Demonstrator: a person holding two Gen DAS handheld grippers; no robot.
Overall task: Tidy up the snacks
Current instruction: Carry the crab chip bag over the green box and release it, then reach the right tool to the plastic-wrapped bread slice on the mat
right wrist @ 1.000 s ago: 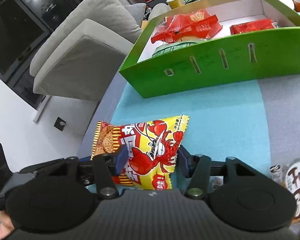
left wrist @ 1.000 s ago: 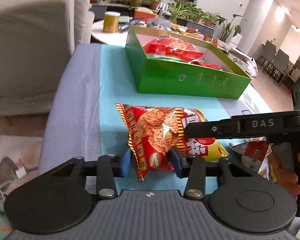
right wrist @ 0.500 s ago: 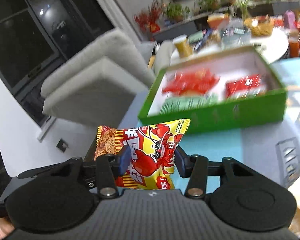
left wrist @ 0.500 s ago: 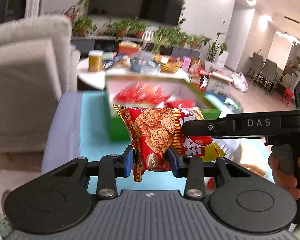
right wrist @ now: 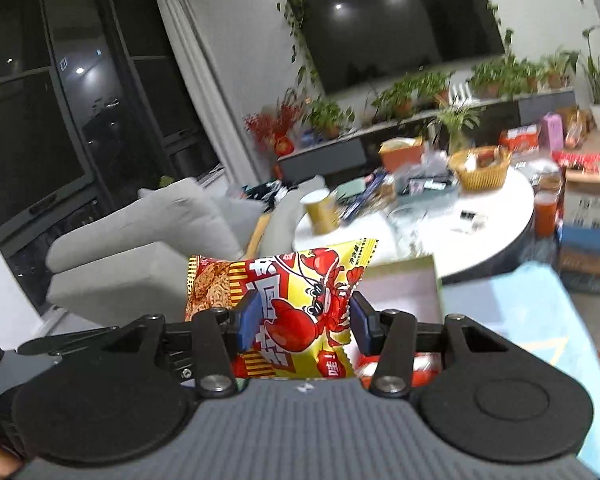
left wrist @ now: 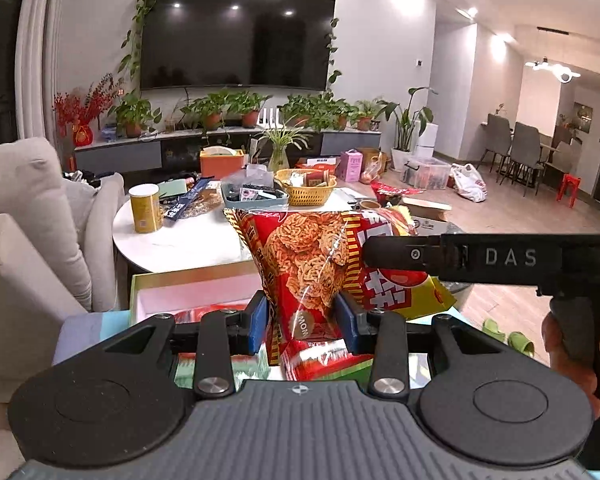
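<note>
Crinkly foil needs care here: the snack packet [left wrist: 304,276] hangs in the air between both tools and should travel level over the green box [left wrist: 172,280] just beyond it, both ends let go together so it drops flat beside the red packets already inside. Left gripper [left wrist: 303,322] is narrowly closed, its blue pads pinching the noodle-printed end; right gripper [right wrist: 303,322] is a little wider, having just tightened then eased slightly, clamped on the lobster-printed end; farther off stands a cluttered round white counter [left wrist: 180,244].
</note>
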